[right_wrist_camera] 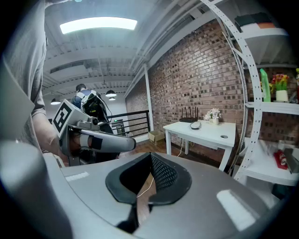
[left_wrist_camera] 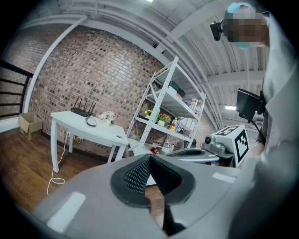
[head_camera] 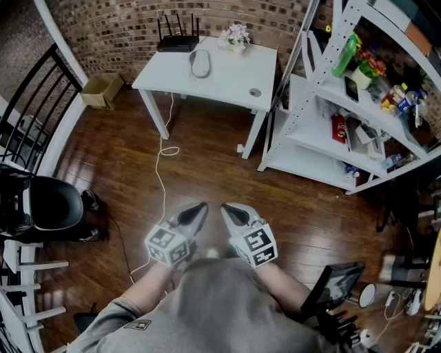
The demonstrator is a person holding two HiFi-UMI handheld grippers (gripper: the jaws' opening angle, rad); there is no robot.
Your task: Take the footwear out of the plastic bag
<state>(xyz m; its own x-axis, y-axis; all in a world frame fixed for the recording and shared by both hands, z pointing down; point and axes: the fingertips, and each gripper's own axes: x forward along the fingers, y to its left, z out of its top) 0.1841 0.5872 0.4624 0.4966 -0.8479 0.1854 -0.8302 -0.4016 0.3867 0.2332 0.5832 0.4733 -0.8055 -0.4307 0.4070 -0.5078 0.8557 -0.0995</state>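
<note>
Holding the left claw [head_camera: 198,208] and the right claw [head_camera: 229,209] side by side before a grey shirt [head_camera: 213,310], a person keeps both clenched tight and empty, their dotted black pads [left_wrist_camera: 138,176] pressed together. Each smooth grey claw tapers to a point and carries a marker cube [head_camera: 167,246] at its rear. Both aim forward and slightly down over a glossy dark plank floor [head_camera: 207,158], where a thin white cable [head_camera: 162,179] loops. Well beyond stands a white worktop [head_camera: 227,79] bearing a black router [head_camera: 178,43] and a small pot of flowers [head_camera: 237,36], set against a red brick wall [head_camera: 124,21]. White perforated metal shelving [head_camera: 310,138] rises to the right, and an open cardboard box [head_camera: 101,89] sits to the left. No view shows where the footwear or its plastic bag lies.
</note>
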